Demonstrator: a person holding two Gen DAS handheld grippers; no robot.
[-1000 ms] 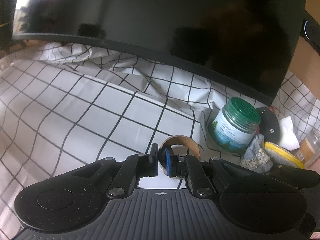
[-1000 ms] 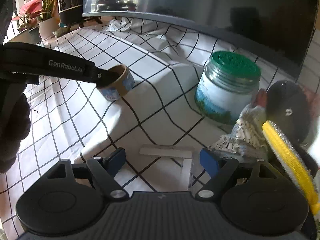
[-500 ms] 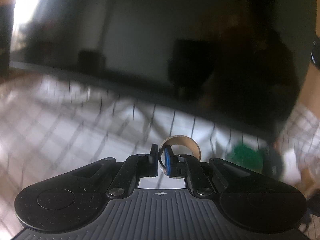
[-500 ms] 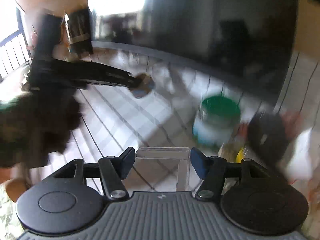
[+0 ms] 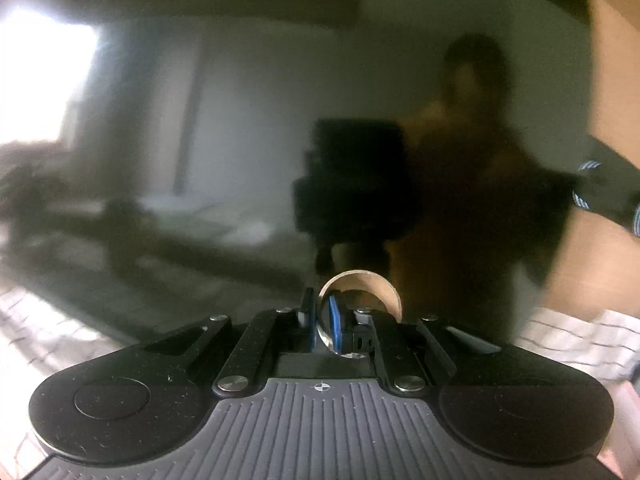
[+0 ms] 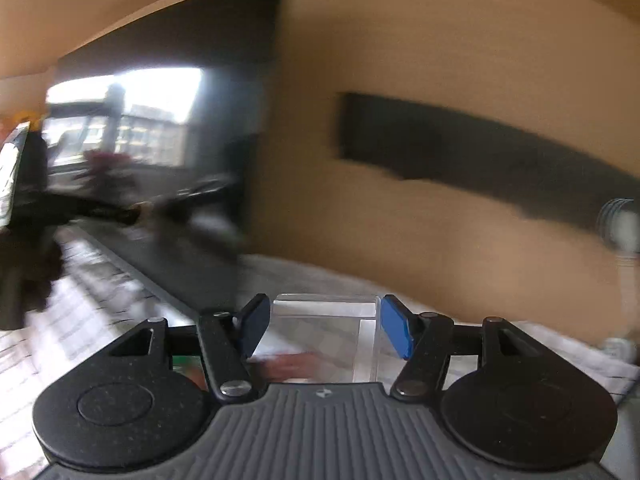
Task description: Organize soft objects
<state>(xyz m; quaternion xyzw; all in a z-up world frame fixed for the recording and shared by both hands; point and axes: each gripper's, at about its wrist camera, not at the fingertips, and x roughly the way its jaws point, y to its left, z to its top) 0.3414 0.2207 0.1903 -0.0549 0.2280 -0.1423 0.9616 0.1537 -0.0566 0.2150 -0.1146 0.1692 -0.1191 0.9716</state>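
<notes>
Looks like a carry step: both tools loaded and up off the surface, with no drop-off spot in sight. Next calls for choosing a landing place and bringing each load down level, slowly enough to sharpen the view.

Ahead of the left gripper (image 5: 320,320), filling nearly everything: a dark glossy screen (image 5: 240,120), with a lower edge just beyond and below the fingertips. Worth stopping short of that panel. Ahead of the right gripper (image 6: 320,320): a tan wall (image 6: 400,220), with a long black bar (image 6: 480,160) high and to the right of the jaws, too smeared to name. Below both tools: checked cloth (image 5: 580,332), showing only in strips to either side. Open room seemingly downward and back toward the holder, not forward.

Between the right gripper's blue pads (image 6: 394,330): a clear box (image 6: 320,340), spanning the whole gap and touching both. Has just been closing on it and now grips it. Rigid and slick by the look of it, so likely to slip under a loose pinch.

Pinched in the left gripper, closed almost fully: one wall of a cardboard tape ring (image 5: 384,286), with one pad inside the hoop and one outside. Rest of the ring juts forward and to the right of the fingertips.

No soft thing plainly visible near either tool. A reddish smear (image 6: 292,362) low between the right gripper's fingers, under the box: possibly one, but impossible to tell through the blur.
</notes>
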